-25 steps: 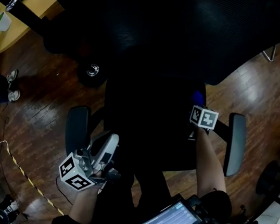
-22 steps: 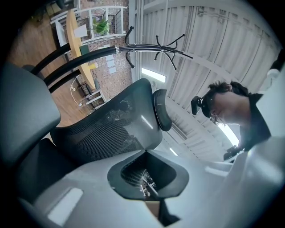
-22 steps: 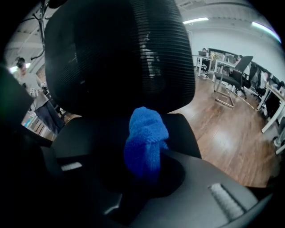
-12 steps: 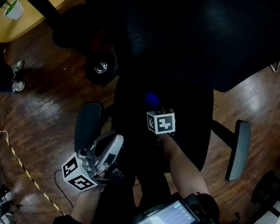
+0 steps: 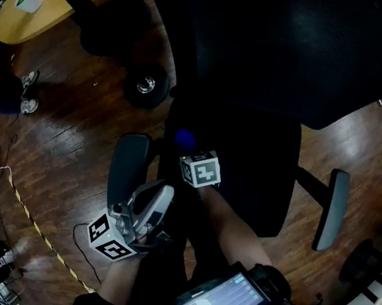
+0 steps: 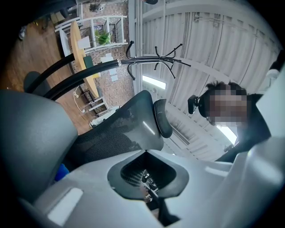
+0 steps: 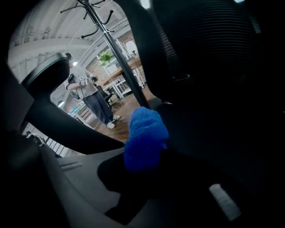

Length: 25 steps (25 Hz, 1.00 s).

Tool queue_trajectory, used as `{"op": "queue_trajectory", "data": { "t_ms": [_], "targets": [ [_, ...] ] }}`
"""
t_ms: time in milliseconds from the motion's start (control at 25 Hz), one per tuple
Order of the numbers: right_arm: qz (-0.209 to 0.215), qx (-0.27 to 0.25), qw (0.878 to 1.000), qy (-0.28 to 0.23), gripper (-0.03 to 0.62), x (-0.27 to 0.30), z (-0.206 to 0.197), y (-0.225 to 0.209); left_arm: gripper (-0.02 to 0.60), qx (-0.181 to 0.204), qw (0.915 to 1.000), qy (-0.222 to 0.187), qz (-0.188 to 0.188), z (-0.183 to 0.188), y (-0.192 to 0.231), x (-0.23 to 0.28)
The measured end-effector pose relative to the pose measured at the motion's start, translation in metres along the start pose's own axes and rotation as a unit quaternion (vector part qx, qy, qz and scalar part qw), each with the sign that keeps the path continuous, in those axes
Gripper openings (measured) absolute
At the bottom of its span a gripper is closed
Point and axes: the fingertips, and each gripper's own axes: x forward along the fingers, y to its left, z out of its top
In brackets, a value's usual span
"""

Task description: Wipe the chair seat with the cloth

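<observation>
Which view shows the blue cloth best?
Right gripper view: the cloth sits large at centre, held between the jaws. The head view shows only a small blue patch on the dark seat; the left gripper view shows a sliver.

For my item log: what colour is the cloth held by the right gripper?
The cloth is bright blue, shown best in the right gripper view.

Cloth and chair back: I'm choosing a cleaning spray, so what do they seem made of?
The cloth looks like fluffy blue microfibre or terry, judging by its nubby pile. The chair back looks like matte black woven mesh; a fine grid texture shows.
</observation>
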Motion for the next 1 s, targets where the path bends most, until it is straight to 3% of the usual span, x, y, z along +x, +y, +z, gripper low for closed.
{"op": "queue_trajectory", "data": {
  "t_ms": [280, 520, 600, 720, 1000],
  "targets": [
    [-0.121, 0.029, 0.992, -0.005, 0.044, -0.058, -0.028, -0.118, -0.009, 0.013, 0.9996, 0.025, 0.001, -0.012, 0.002, 0.008],
    [-0.218, 0.116, 0.969, -0.016, 0.044, -0.154, -0.064, -0.222, -0.009, 0.007, 0.9984, 0.056, -0.005, -0.034, 0.004, 0.019],
    [-0.238, 0.141, 0.961, -0.025, 0.044, -0.183, -0.073, -0.242, -0.009, 0.005, 0.9978, 0.065, -0.010, -0.041, 0.003, 0.023],
    [-0.266, 0.131, 0.954, -0.042, 0.044, -0.215, -0.075, -0.263, -0.009, 0.003, 0.9969, 0.077, -0.017, -0.049, 0.002, 0.029],
    [-0.292, 0.134, 0.946, -0.045, 0.044, -0.226, -0.080, -0.271, -0.009, -0.003, 0.9957, 0.091, -0.019, -0.063, -0.001, 0.039]
  ]
}}
